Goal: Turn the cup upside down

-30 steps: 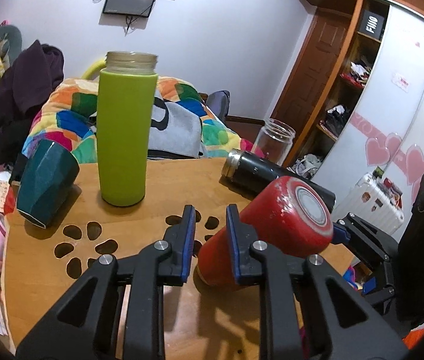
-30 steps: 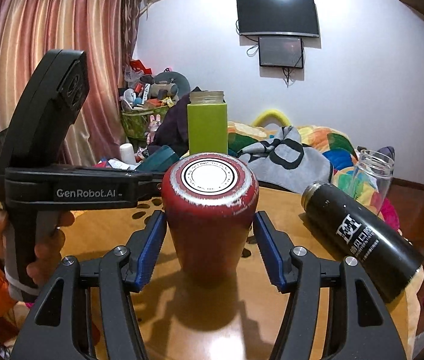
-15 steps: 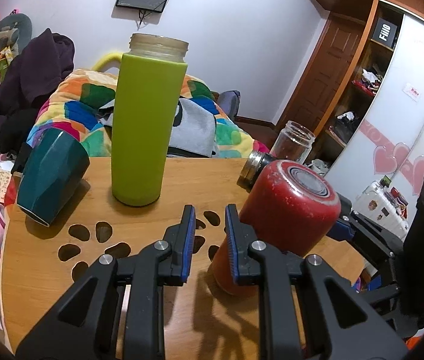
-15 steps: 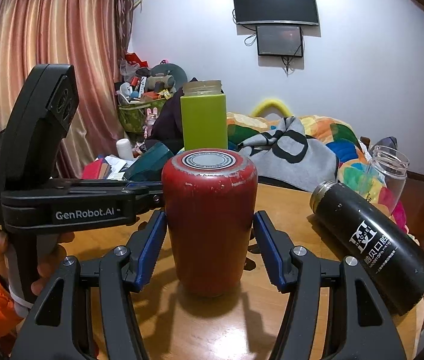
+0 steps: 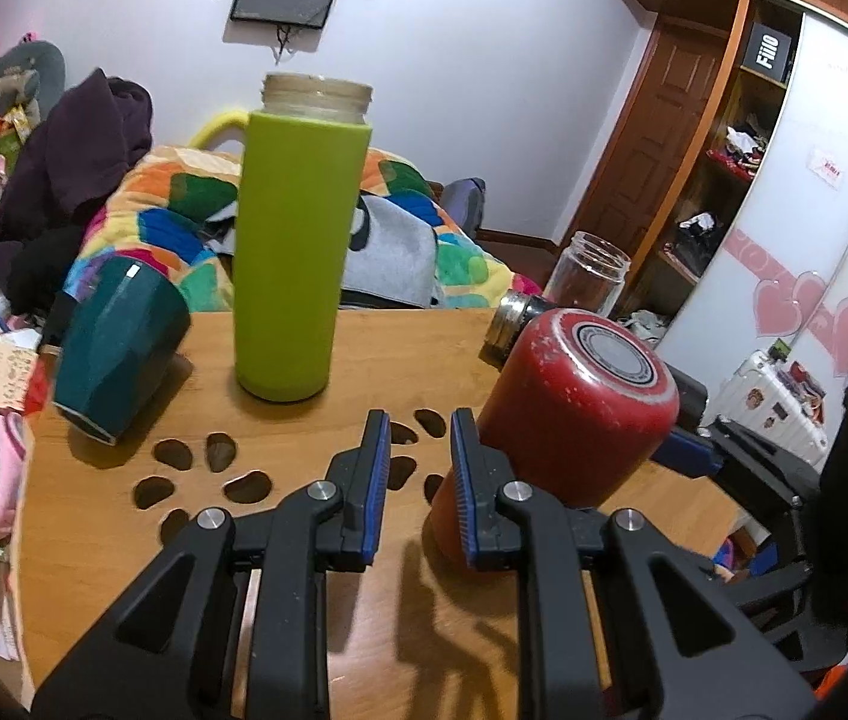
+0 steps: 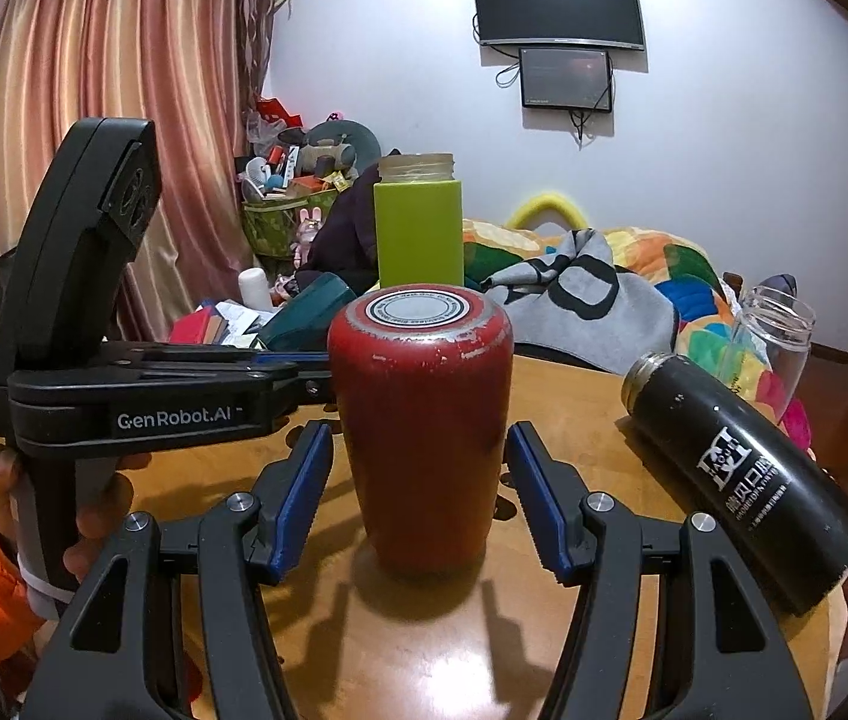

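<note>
Red cup (image 6: pixel 421 432) inverted on table (image 6: pixel 574 396). Right gripper (image 6: pixel 418 492) spread, clear both sides: withdraw straight back. Left gripper (image 5: pixel 418 474) nearly closed, empty.

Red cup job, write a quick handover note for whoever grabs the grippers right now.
Right gripper: open, fingers either side of the red cup, not touching it.
Left gripper: nearly closed on nothing, just left of the cup.
Cup stands base-up on the wooden table, apparently on its mouth, so the flip looks done.
Left: back both grippers away without knocking it. The black flask lies on its side to the right.
</note>
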Action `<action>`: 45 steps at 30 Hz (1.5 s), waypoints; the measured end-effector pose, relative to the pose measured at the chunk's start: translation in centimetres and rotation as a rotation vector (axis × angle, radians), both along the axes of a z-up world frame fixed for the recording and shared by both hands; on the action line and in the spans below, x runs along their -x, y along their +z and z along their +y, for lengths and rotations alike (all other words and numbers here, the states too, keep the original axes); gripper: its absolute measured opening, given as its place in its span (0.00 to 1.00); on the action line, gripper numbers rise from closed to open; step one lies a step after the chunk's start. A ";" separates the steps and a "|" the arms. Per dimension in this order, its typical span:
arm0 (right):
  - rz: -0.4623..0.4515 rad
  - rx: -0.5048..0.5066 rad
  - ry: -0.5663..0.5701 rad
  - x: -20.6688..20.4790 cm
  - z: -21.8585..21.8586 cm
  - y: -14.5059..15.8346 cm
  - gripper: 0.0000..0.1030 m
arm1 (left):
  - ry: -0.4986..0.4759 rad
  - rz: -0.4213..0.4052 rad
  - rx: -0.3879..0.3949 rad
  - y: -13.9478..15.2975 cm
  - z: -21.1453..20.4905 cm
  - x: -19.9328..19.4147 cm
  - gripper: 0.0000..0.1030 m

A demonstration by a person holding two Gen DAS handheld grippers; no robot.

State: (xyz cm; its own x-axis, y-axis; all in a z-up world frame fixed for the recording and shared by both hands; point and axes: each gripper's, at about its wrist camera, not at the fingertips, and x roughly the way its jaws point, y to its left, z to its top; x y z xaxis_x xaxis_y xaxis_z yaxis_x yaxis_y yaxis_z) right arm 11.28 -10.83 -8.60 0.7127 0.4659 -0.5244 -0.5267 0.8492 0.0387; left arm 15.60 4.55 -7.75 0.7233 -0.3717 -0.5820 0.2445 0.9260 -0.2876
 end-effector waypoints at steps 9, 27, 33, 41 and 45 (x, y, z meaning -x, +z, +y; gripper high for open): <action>-0.105 -0.020 -0.096 3.6 -3.5 2.8 0.75 | 0.085 -0.175 -0.106 2.8 -0.6 5.5 0.56; -0.161 -0.074 -0.224 7.8 -7.1 6.3 1.00 | 0.225 -0.403 -0.209 5.8 -3.7 13.8 1.00; -0.175 -0.080 -0.233 8.6 -7.5 6.6 1.00 | 0.228 -0.436 -0.232 6.0 -4.6 14.9 1.00; -0.198 -0.078 -0.227 9.5 -7.2 7.1 1.00 | 0.231 -0.449 -0.236 6.0 -5.0 15.5 1.00; -0.206 -0.072 -0.224 9.7 -6.9 7.1 1.00 | 0.236 -0.448 -0.235 6.0 -5.0 15.5 1.00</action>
